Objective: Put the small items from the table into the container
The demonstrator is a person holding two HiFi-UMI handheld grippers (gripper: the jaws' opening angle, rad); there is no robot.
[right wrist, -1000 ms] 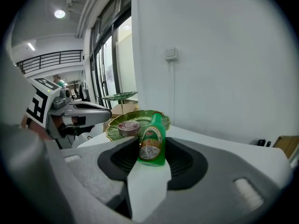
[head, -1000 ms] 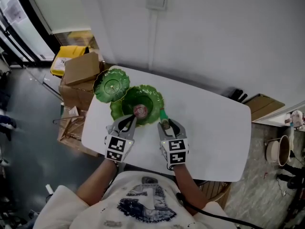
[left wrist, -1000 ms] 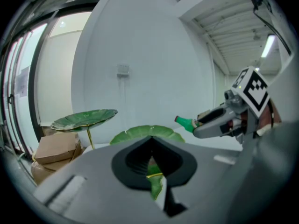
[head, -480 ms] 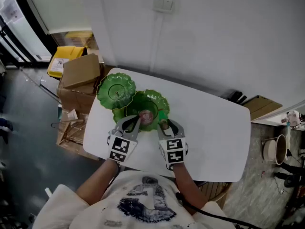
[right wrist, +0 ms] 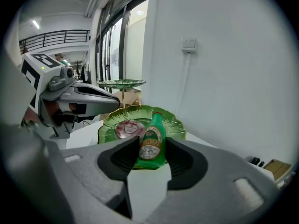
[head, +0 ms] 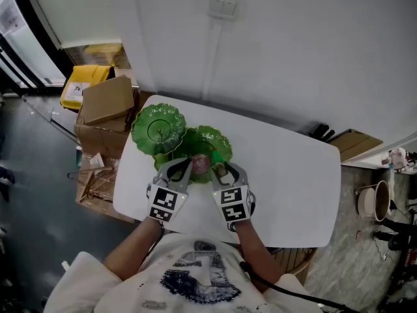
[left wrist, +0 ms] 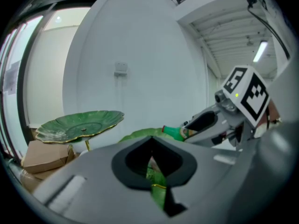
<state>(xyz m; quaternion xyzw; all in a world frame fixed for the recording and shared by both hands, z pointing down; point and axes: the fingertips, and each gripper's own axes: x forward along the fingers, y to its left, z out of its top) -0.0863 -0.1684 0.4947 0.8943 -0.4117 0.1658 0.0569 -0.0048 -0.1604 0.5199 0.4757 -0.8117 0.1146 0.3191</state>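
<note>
Head view: right gripper (head: 222,169) clamped on the small green bottle (head: 217,167) at the near rim of the lower green dish (head: 224,142). Left gripper (head: 183,167) at the left of that rim, jaws together on nothing. Pink round tin (head: 201,164) already lying inside the dish.

Left gripper view: jaws tip to tip, hollow empty, dish rim glimpsed through the slit beneath.

Right gripper view: bottle (right wrist: 152,143) pinched across its label, long axis running away from the camera, neck and cap aimed over the dish's middle, base toward the holder. Best carried further over the dish beside the tin (right wrist: 125,129), lowered close, then let go gently to stop it rolling or knocking the tin.
</note>
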